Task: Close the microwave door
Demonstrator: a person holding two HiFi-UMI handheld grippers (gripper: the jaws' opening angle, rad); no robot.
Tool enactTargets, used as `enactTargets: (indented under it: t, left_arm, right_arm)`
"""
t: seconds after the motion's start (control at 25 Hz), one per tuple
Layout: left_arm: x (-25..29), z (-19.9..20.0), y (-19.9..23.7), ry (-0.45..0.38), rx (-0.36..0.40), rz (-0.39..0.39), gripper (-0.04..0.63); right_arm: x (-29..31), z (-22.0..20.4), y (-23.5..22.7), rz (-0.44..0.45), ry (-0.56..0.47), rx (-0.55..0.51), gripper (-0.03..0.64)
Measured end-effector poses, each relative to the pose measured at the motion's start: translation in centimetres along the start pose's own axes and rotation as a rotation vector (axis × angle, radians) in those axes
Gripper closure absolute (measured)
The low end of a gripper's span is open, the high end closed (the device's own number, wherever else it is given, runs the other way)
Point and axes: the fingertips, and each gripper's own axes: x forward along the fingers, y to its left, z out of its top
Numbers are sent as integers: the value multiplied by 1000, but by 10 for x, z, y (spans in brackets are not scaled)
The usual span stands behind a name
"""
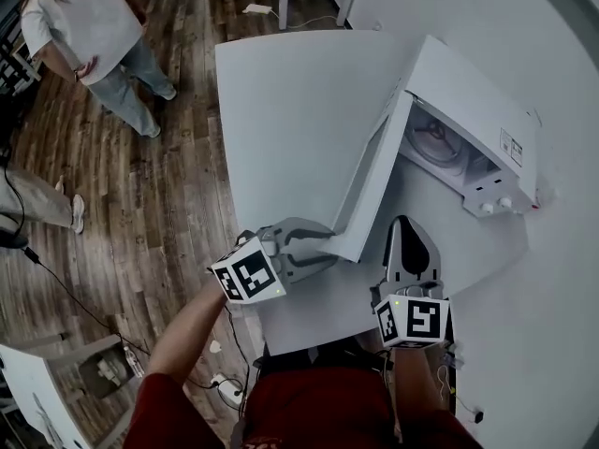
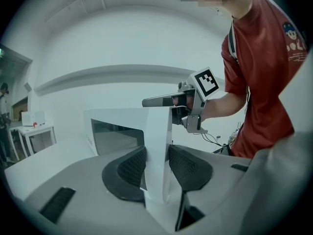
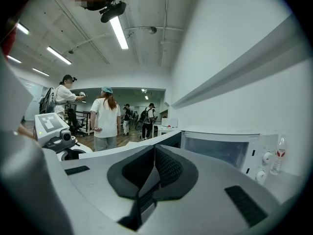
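I read left gripper (image 1: 323, 246) clamped on microwave door (image 1: 370, 190) free edge, best leverage for swing; right gripper (image 1: 408, 228) pinched together, empty, spare.

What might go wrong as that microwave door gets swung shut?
The left tool pinches only the thin outer edge of the door, so it may slip off mid-swing. The right tool, shut, sits in front of the open microwave, where the swinging door would likely hit it. A hard push might jolt the microwave and tip the small bottle beside it.
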Motion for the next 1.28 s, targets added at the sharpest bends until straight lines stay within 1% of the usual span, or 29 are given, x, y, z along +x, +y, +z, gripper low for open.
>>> enactTargets:
  t: [0.2,0.32,0.64,0.88,1.04,1.28]
  left_arm:
    - [23,6,-14,20,0,-8,433]
    - [41,16,-23,14,9,-16,434]
    - [88,31,-41,4,-3,25,440]
    - [129,44,-48,-6,-8,47,446]
    - [154,50,-50,-23,-13,79,446]
    - [190,61,-47,-51,-19,159,446]
  right_arm:
    - [-19,-5,-31,-32,-21,23,594]
    - [-28,-8,-52,-49,-25,42,594]
    - [-51,-15,-109,-75,-39,47,594]
    - [-65,-18,-155,-117,-40,56,594]
    - [-73,-22,-183,-139,-49,65,594]
    - [-85,-28,-221,-170,-50,72,594]
